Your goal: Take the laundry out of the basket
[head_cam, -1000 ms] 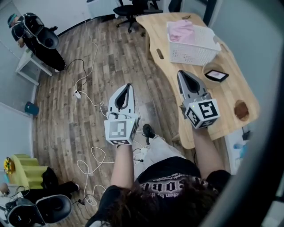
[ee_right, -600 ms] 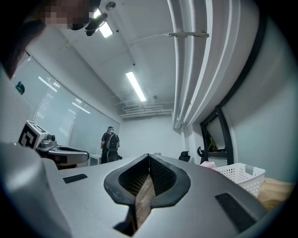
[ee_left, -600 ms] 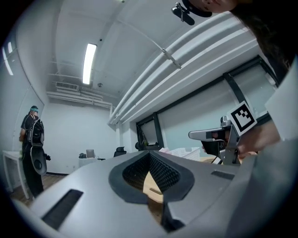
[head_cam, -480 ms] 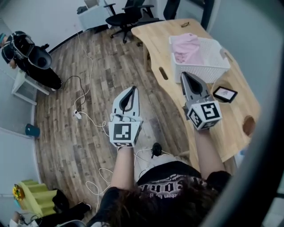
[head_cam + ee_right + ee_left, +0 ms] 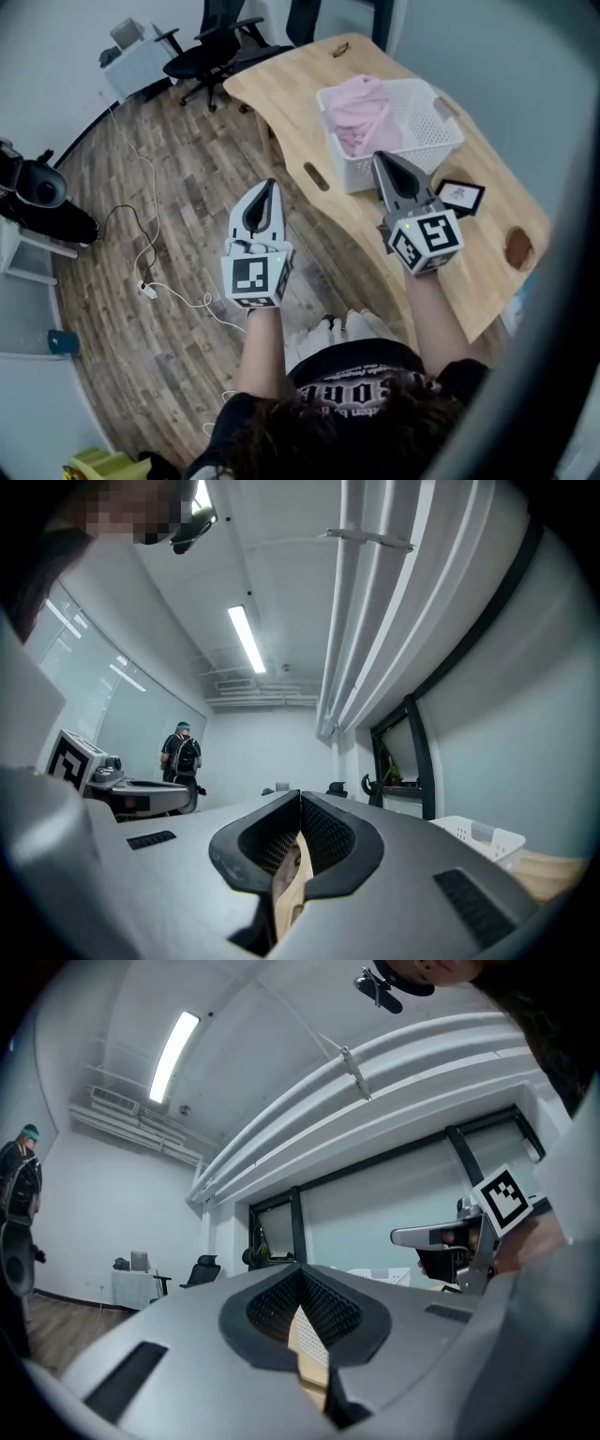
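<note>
Left gripper [image 5: 271, 184]: held at the centre of the head view, over the wooden floor [image 5: 178, 169], just left of the counter's edge; jaws closed, with nothing between them.
Right gripper [image 5: 379, 157]: held right of centre above the counter [image 5: 281, 89], its tip seen against the near wall of the basket; contact cannot be told; jaws closed and empty.
Laundry basket [image 5: 422, 122]: white and perforated, set on the counter at the upper right.
Laundry [image 5: 359, 117]: pink cloth, heaped in the left part of the basket and raised above its rim.
Small dark-framed screen [image 5: 459, 195]: laid flat on the counter, just right of the right gripper.
Office chair [image 5: 220, 52]: black, placed on the floor at the upper left, beyond the counter.
Cable [image 5: 141, 239]: white, trailed across the floor at the left.
</note>
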A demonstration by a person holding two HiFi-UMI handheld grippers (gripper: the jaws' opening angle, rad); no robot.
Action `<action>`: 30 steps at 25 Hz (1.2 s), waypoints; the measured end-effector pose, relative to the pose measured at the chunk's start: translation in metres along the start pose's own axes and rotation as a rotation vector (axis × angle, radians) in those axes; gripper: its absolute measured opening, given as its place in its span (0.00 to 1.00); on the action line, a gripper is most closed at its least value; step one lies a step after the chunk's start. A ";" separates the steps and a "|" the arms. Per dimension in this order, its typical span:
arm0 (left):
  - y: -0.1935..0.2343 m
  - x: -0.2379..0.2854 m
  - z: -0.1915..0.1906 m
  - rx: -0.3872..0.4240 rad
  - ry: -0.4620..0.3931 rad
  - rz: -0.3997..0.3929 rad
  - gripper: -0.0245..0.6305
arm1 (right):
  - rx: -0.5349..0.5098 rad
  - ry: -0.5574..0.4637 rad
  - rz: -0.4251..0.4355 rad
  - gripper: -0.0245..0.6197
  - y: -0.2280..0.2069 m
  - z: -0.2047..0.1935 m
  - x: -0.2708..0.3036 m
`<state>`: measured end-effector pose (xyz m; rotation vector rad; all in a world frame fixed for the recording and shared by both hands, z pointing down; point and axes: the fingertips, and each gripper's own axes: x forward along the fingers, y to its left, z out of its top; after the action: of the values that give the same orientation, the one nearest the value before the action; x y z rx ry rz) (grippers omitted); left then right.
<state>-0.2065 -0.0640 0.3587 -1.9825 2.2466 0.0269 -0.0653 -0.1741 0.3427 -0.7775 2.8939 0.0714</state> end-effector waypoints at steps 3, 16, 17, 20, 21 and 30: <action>-0.004 0.016 -0.008 -0.027 0.015 -0.033 0.03 | -0.013 0.004 -0.029 0.08 -0.010 -0.001 0.000; 0.002 0.091 -0.014 -0.020 0.011 -0.193 0.03 | 0.041 -0.002 -0.160 0.08 -0.049 -0.003 0.036; 0.005 0.098 -0.016 -0.024 0.013 -0.206 0.03 | 0.036 -0.002 -0.171 0.08 -0.052 -0.002 0.041; 0.015 0.123 -0.014 -0.014 0.012 -0.250 0.03 | 0.033 -0.013 -0.203 0.08 -0.063 0.000 0.060; 0.019 0.131 -0.013 -0.008 0.003 -0.263 0.03 | 0.037 -0.017 -0.215 0.08 -0.067 0.000 0.065; 0.047 0.192 -0.015 -0.025 -0.009 -0.354 0.03 | 0.035 -0.017 -0.336 0.08 -0.102 -0.008 0.105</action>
<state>-0.2768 -0.2490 0.3468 -2.3555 1.8658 0.0256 -0.1046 -0.3149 0.3342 -1.2337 2.6969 -0.0091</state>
